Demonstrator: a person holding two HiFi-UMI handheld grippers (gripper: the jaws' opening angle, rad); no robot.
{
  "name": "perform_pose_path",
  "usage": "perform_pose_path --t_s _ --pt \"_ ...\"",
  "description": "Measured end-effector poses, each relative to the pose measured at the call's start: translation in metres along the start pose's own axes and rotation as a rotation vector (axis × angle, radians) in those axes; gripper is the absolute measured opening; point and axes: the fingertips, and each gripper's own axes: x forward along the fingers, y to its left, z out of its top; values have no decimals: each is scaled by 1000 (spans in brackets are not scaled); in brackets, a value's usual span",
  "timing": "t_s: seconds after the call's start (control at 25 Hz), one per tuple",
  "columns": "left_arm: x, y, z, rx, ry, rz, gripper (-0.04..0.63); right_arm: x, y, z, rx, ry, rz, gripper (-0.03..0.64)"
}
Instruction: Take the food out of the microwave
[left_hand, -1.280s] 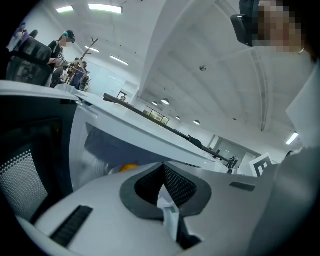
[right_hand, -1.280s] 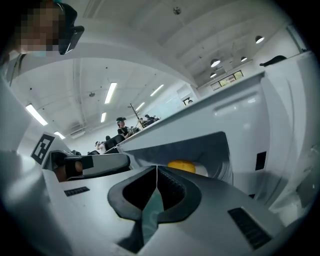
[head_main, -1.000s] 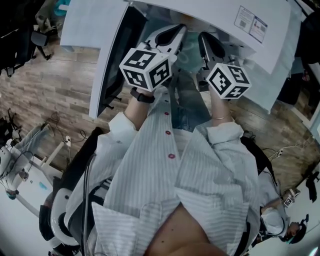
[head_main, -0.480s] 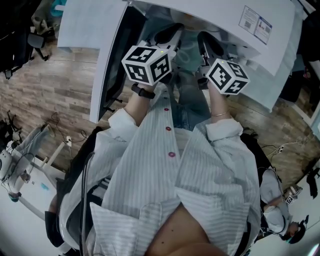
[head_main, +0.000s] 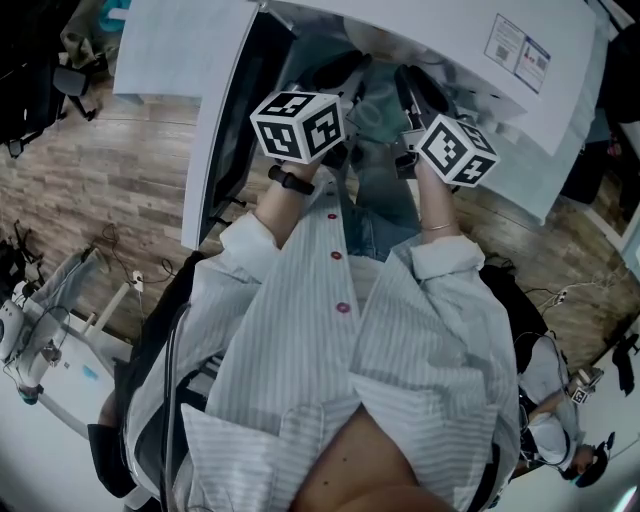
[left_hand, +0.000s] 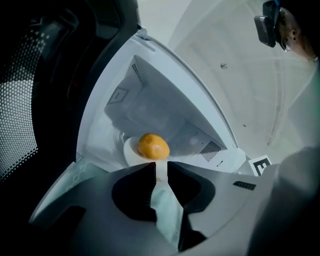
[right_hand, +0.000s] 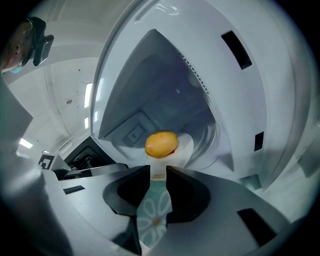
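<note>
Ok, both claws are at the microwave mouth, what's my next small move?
Probably ease both forward so the plate rim enters each claw. Left claw and right claw have just been opening, nothing pinched between them; the plate with the food sits inside the microwave just beyond their tips.

The white microwave's cavity (left_hand: 150, 112) stands open, with free room above and on both sides of the yellow-orange rounded food (left_hand: 153, 146) on its white round plate (left_hand: 129, 150). The dark-windowed door (head_main: 228, 120) (swung wide) walls off 9 o'clock. The left gripper (left_hand: 160, 167) and right gripper (right_hand: 158, 170) crowd the mouth at 6 o'clock.
</note>
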Motion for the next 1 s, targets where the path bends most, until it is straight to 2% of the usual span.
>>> perform_pose_path --t_s 0.12,0.4,0.64,1.0 --pt "4 4 -8 -25 20 2 86 3 -5 -6 17 11 -11 114" --pt "12 14 -29 -139 58 -15 149 10 -13 -12 68 16 -21 144" --pt "17 24 -31 -278 50 -40 169 15 -22 -21 201 18 -19 165" --pt "28 28 -33 -447 39 -64 178 27 -23 -24 313 15 2 176"
